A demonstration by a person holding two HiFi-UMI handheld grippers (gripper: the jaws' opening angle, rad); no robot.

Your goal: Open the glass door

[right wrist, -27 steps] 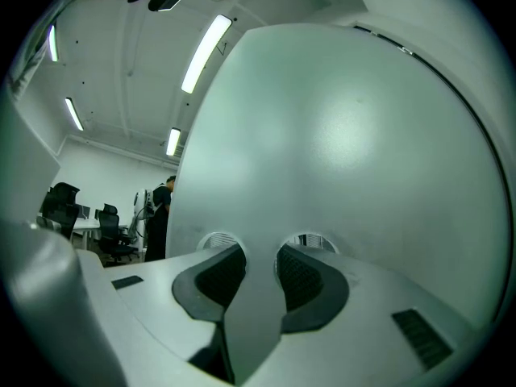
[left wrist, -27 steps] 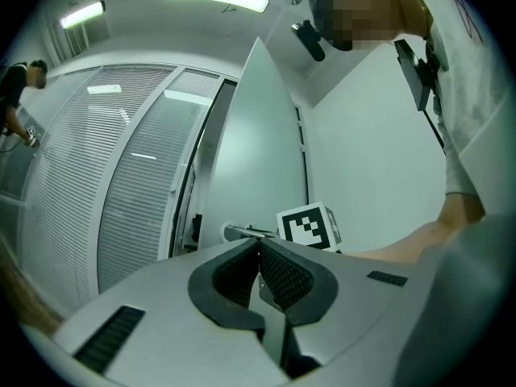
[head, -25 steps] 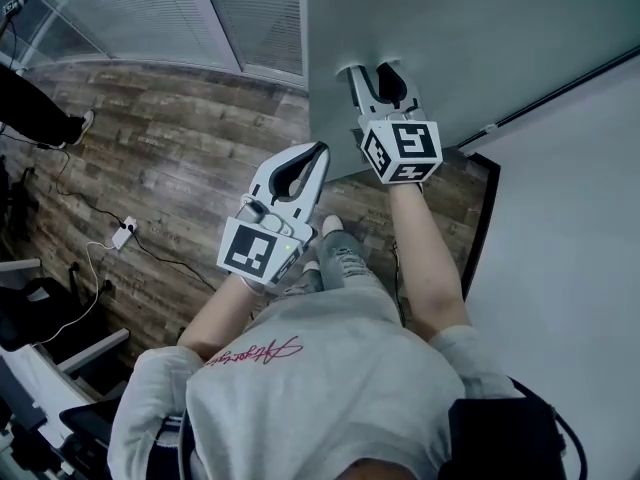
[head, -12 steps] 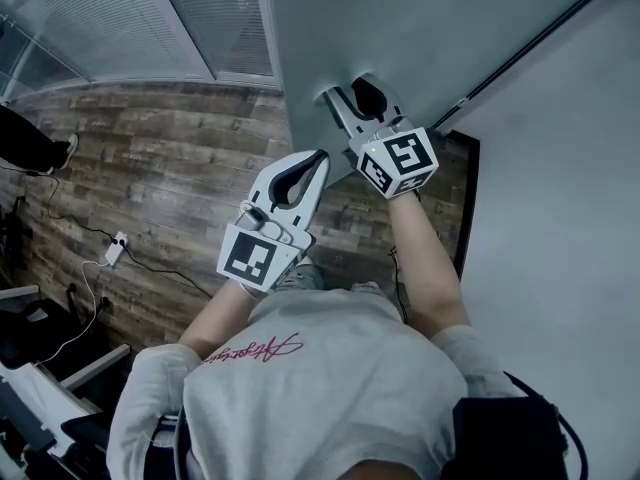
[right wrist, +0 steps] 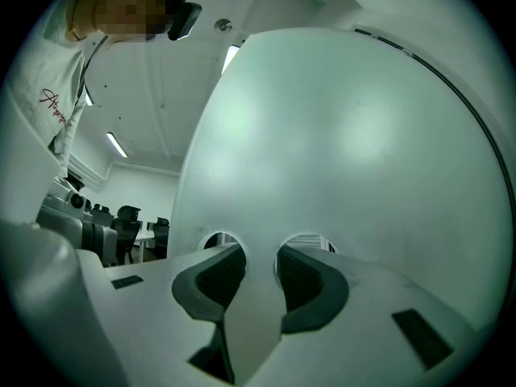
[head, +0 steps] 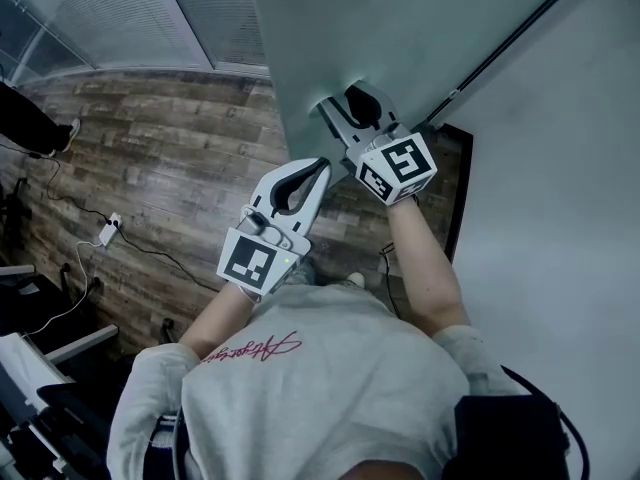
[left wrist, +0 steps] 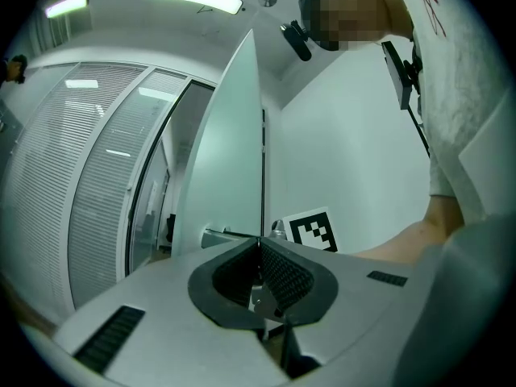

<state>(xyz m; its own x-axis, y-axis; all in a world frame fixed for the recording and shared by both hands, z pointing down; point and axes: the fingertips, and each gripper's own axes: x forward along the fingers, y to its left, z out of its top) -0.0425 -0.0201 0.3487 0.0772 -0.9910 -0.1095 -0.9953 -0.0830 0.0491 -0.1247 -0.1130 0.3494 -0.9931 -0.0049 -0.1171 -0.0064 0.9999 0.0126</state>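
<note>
Door farther open, handle between right tongs

Open wood floor at left, glass door blocking ahead, white wall close on right

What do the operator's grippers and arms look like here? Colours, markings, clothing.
The left gripper and right gripper are light grey plastic with rounded, loop-shaped jaws lined with dark ribbed pads. Each carries a white cube printed with black square markers: left cube, right cube. The person wears a light grey sweatshirt with red script, and its sleeves end near the elbows.
</note>
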